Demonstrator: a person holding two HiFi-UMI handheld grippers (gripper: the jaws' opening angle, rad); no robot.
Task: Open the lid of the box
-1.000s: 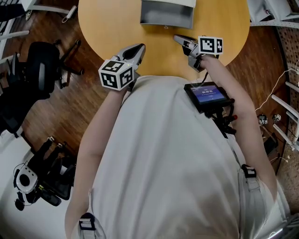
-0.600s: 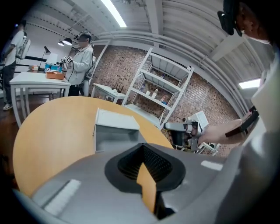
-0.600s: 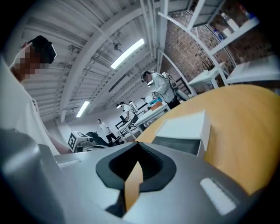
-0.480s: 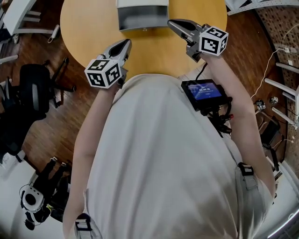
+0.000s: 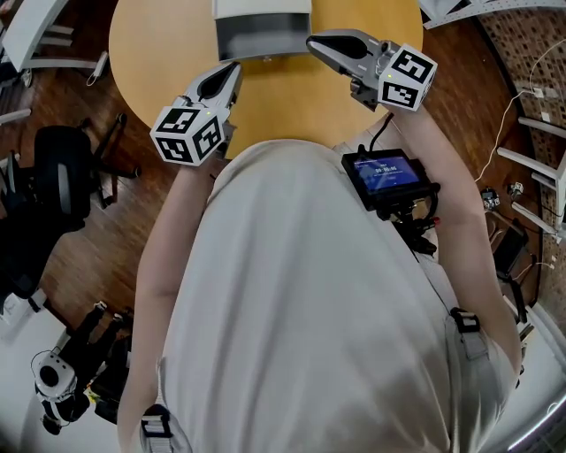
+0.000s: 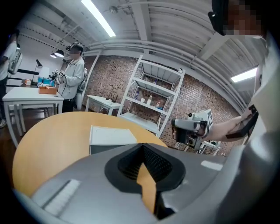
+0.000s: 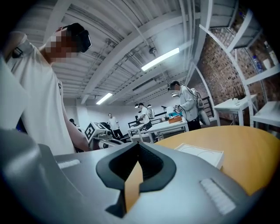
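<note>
Approach stage, judged: box (image 5: 262, 42) sits closed at the far edge of the table (image 5: 292, 102), left gripper (image 5: 228, 78) and right gripper (image 5: 318, 44) hovering by its near corners, each pair of jaws pressed together on nothing; next move requires working a tip under the lid (image 5: 262, 9).

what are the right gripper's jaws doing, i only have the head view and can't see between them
Observer: The right gripper is shut, with nothing between its jaws.
Operator: and the left one
Observer: The left gripper is shut and empty too.
Operator: is the lid up at all
Observer: No. Seen from the side, the lid lies flat on the box, closed.
</note>
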